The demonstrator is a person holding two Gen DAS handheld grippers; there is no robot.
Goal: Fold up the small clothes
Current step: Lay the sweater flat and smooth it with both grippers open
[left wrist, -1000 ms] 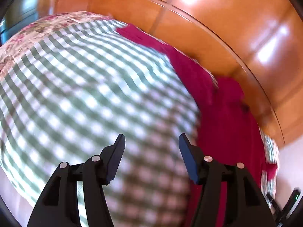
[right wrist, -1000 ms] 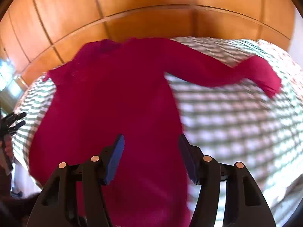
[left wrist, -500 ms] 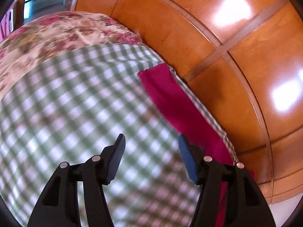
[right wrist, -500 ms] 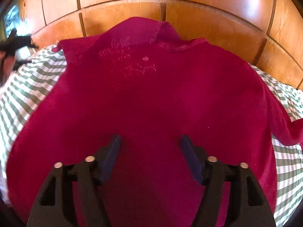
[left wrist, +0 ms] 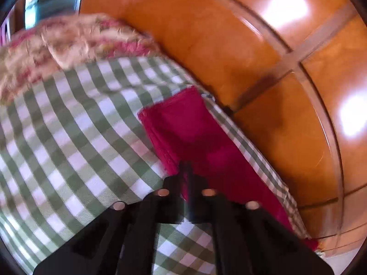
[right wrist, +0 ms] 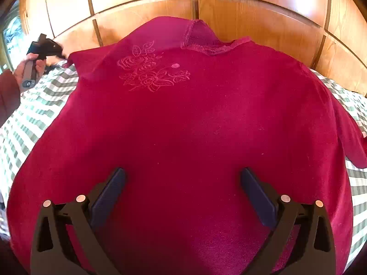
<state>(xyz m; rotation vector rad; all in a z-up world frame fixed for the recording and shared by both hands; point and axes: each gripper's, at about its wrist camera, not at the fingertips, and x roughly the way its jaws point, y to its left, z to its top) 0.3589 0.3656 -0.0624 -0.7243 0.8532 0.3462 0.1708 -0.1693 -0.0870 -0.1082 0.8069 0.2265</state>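
A crimson long-sleeved top [right wrist: 183, 126] with a rose embroidery [right wrist: 151, 73] lies spread flat on a green-and-white checked bedspread [right wrist: 27, 114], collar toward the wooden wall. My right gripper [right wrist: 182, 178] hangs open and empty just above the lower middle of the top. In the left wrist view one sleeve [left wrist: 190, 128] lies along the bed's far edge. My left gripper [left wrist: 185, 167] is shut on the sleeve's near edge, a little behind the cuff. The left gripper also shows in the right wrist view [right wrist: 42, 45] at the far left, held in a hand.
A wooden panelled wall [right wrist: 252, 11] stands right behind the bed. A floral quilt [left wrist: 57, 45] lies at the bed's far left end. The other sleeve [right wrist: 351, 133] trails off to the right over the checked bedspread [left wrist: 68, 149].
My left gripper moved in onto the sleeve and closed on its edge. My right gripper came lower and closer over the top and opened wider.
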